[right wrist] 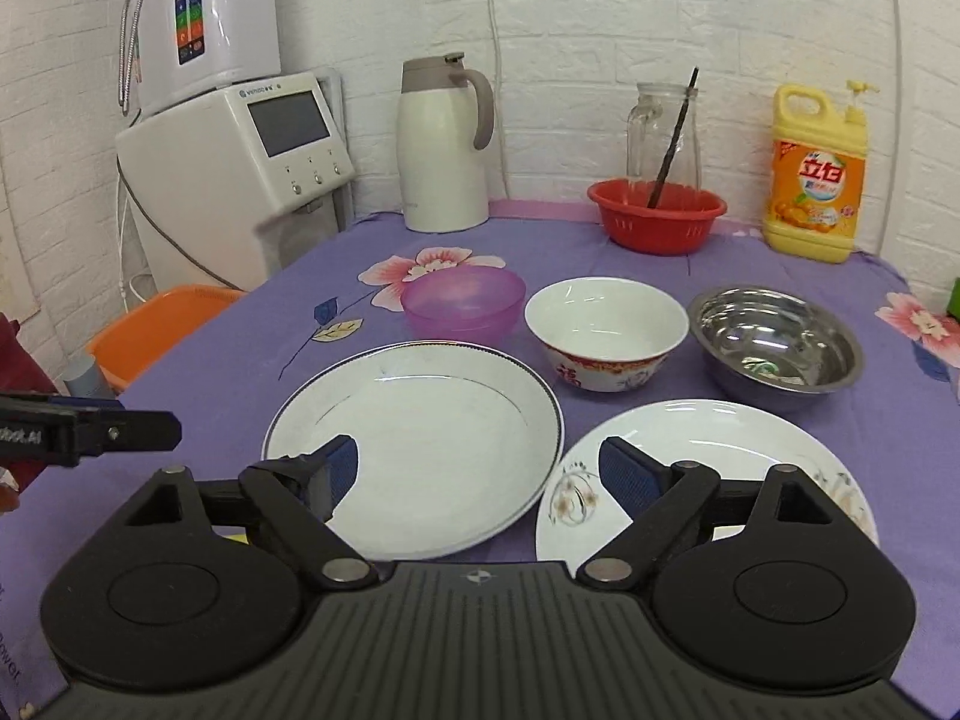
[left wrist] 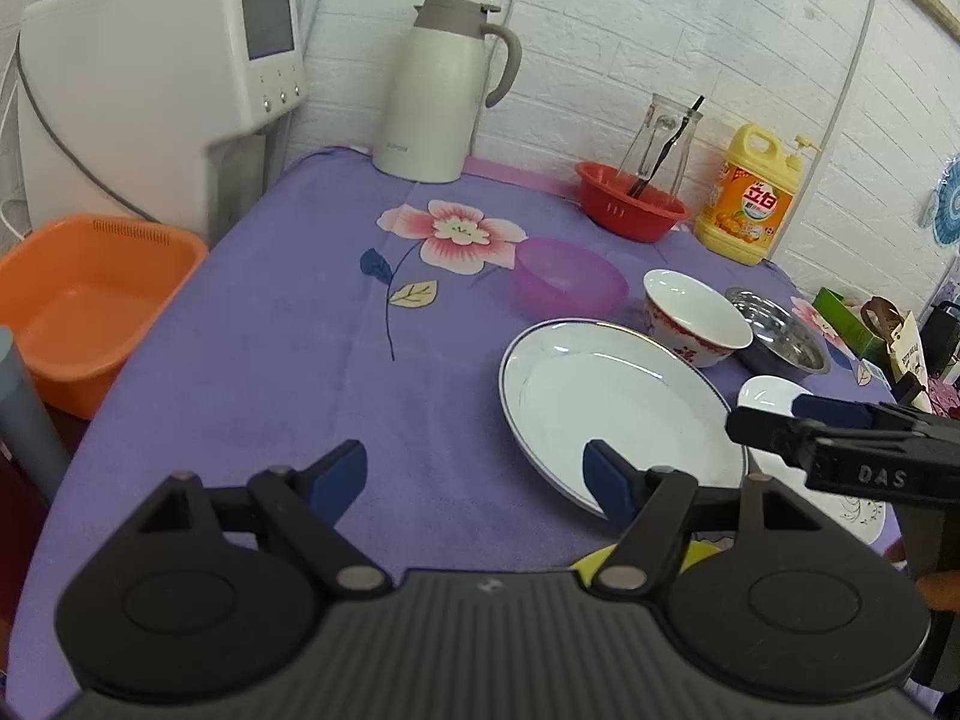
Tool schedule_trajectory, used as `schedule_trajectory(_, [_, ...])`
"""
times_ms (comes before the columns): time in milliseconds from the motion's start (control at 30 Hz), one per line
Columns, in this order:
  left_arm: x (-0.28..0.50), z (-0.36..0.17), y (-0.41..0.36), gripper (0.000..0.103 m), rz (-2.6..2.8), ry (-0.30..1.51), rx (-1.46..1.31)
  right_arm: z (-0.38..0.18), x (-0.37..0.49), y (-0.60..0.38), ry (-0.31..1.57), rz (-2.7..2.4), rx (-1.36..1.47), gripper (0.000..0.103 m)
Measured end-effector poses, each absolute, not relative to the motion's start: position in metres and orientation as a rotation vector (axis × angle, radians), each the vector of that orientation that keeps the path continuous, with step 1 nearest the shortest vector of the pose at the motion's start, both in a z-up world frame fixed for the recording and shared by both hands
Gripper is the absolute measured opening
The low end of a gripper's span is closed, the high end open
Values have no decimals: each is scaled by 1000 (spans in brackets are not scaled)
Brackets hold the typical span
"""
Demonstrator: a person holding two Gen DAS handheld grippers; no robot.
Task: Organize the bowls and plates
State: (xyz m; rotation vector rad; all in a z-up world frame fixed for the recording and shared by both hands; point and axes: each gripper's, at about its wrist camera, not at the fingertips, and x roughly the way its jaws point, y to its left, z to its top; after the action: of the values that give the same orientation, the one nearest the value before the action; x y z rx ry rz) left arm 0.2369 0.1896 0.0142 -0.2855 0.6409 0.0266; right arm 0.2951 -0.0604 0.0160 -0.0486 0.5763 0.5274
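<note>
A large white plate with a blue rim [left wrist: 600, 402] [right wrist: 420, 438] lies on the purple cloth. Beside it on the right lies a flower-printed plate [right wrist: 720, 450] [left wrist: 774, 393]. Behind them stand a purple bowl [left wrist: 567, 276] [right wrist: 462, 300], a white and red bowl [left wrist: 696, 318] [right wrist: 606, 330] and a steel bowl [left wrist: 780, 336] [right wrist: 774, 336]. My left gripper [left wrist: 474, 477] [right wrist: 162, 429] hovers open at the large plate's near left rim, holding nothing. Hanging over the near edges of both plates, my right gripper [right wrist: 480, 471] [left wrist: 762, 420] is open and empty too.
At the back stand a cream thermos jug [right wrist: 444, 150], a red basket [right wrist: 657, 213] holding a glass jar, and a yellow detergent bottle [right wrist: 816, 174]. A white water dispenser [left wrist: 156, 90] and an orange basin [left wrist: 90, 306] sit off the table's left edge.
</note>
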Motion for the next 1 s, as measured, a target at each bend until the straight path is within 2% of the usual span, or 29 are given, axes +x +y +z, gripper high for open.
schedule_trajectory(300, [275, -10, 206, 72, 28, 717, -328, -13, 366, -30, 712, 546, -86, 103])
schedule_trajectory(767, [280, -17, 219, 72, 54, 740, -342, -22, 372, 6, 750, 587, -107, 103])
schedule_trajectory(1000, [306, -19, 198, 72, 14, 747, -321, -25, 364, -17, 743, 588, -71, 103])
